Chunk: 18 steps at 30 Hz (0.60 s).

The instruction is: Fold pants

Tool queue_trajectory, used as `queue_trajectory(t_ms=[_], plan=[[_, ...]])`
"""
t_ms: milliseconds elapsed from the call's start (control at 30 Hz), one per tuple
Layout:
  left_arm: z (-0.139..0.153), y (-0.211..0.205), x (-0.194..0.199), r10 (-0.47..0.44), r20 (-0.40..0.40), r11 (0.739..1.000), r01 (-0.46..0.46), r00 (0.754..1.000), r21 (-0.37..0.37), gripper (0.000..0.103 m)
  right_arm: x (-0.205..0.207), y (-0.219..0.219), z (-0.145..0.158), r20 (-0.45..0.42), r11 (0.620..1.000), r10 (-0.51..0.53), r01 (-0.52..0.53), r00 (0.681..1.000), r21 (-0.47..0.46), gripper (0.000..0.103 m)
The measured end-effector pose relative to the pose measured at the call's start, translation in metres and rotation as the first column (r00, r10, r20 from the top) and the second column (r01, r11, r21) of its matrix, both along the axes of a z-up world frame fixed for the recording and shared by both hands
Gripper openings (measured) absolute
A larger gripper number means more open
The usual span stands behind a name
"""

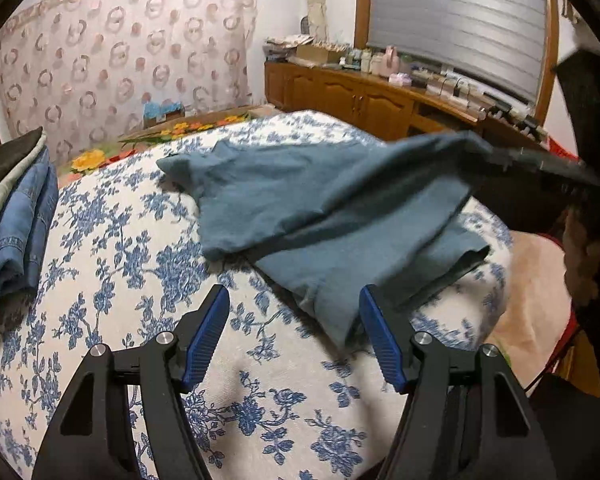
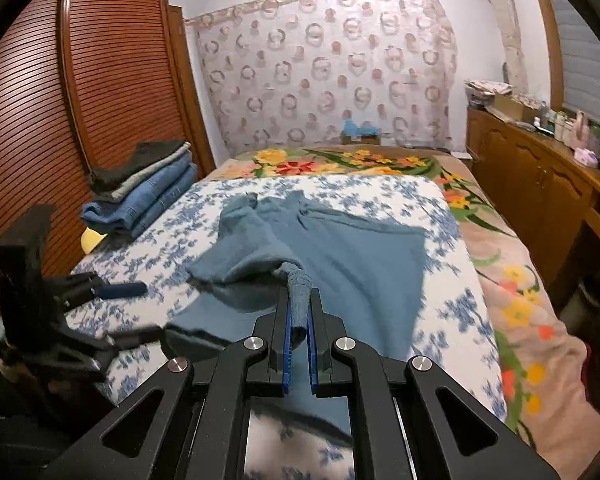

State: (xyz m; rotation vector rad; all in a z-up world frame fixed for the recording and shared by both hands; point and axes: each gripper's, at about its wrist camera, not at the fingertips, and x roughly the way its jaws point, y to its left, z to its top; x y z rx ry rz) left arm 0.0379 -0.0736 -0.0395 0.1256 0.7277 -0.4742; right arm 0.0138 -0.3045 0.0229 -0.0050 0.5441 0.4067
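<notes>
one pair of teal pants (image 2: 332,248) lies on the blue-floral bedspread (image 2: 452,320), the landmark for all positions below. one stack of folded clothes (image 2: 144,188) rests on the bedspread's far left edge, against one slatted wooden wardrobe (image 2: 60,100); at least four layers are countable in the stack, two denim below, one grey-green and one dark above. one yellow object (image 2: 91,239) shows just beside the stack, at the bedspread's left edge; its kind cannot be told.

two grippers are in view. left gripper (image 1: 294,300): released, jaws standing apart over the near part of the bedspread, nothing between the blue pads (image 1: 204,340); the pants' near corner lies just beyond the right pad. right gripper (image 2: 299,322): clenched on one ribbed, bunched edge of the pants (image 1: 328,208), which is lifted off the bedspread while the rest of the garment spreads across the bedspread's centre, partly doubled over.

one flowered blanket (image 2: 528,288) lies under the bedspread, exposed at its far and right sides. one wooden cabinet (image 2: 540,184) with cluttered top stands right of the bedspread.
</notes>
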Motion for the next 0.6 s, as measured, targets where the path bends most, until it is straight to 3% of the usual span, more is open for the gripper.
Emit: queue_trajectory(t_ms=[233,600], plan=[[0.004,-0.001,0.006,0.014,0.001,1.000,-0.014,1.000,-0.016,0.068,-0.023,-0.014,-0.007,-0.034,0.999,-0.046,0.045,0.998,-0.006,0.006],[-0.009,-0.009,0.014,0.011,-0.036,1.000,-0.011,0.999,0.000,0.069,-0.019,-0.028,-0.025,-0.133,0.998,-0.069,0.070,0.989,0.000,0.006]])
